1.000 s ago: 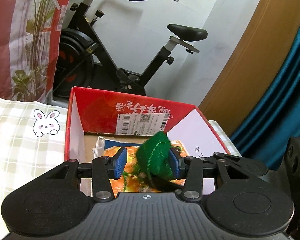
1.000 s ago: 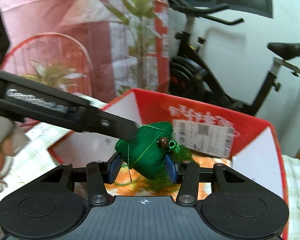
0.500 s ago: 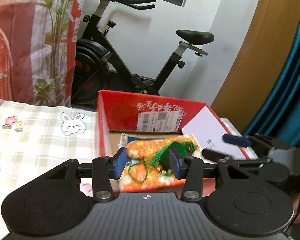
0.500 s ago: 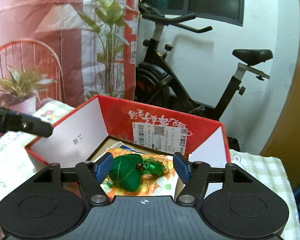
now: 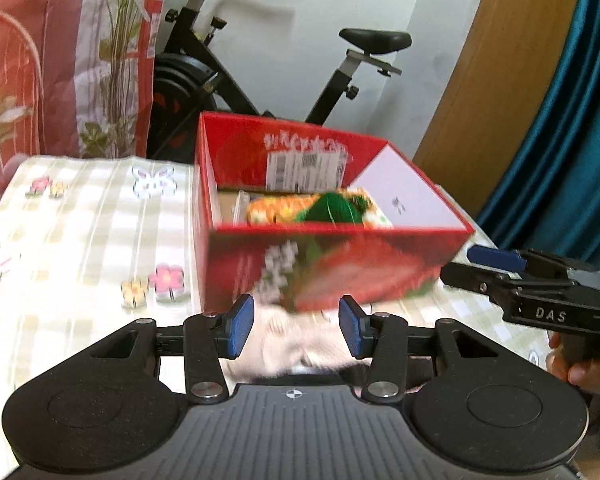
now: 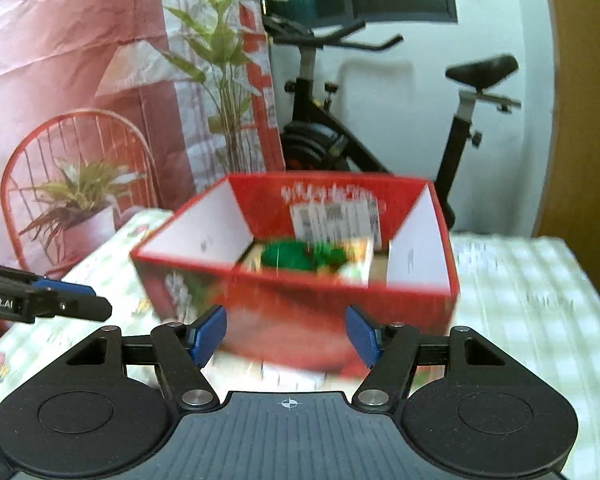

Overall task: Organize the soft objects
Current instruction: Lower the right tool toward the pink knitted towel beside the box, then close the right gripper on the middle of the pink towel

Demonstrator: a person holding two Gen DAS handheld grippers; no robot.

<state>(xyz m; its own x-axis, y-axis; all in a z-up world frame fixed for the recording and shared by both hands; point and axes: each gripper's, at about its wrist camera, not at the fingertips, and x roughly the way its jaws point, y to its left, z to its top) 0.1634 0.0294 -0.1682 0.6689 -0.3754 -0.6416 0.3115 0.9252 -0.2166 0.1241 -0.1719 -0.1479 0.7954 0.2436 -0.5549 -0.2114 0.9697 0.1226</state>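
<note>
Now released: green pouch (image 6: 290, 255) inside red box (image 5: 332, 268) on tabletop (image 5: 80, 240), atop orange fabric (image 5: 278, 208). Right gripper (image 6: 286, 334) jaws spread, just widened, empty; left gripper (image 5: 296, 326) jaws parted, empty. Both withdrawn. Placement apparently complete.

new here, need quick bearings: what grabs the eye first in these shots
The red box sits open in the middle of the checked tablecloth, with a green sachet lying inside on an orange patterned cloth. Both the left gripper and right gripper stand open and empty just before the box. An exercise bike stands behind.
</note>
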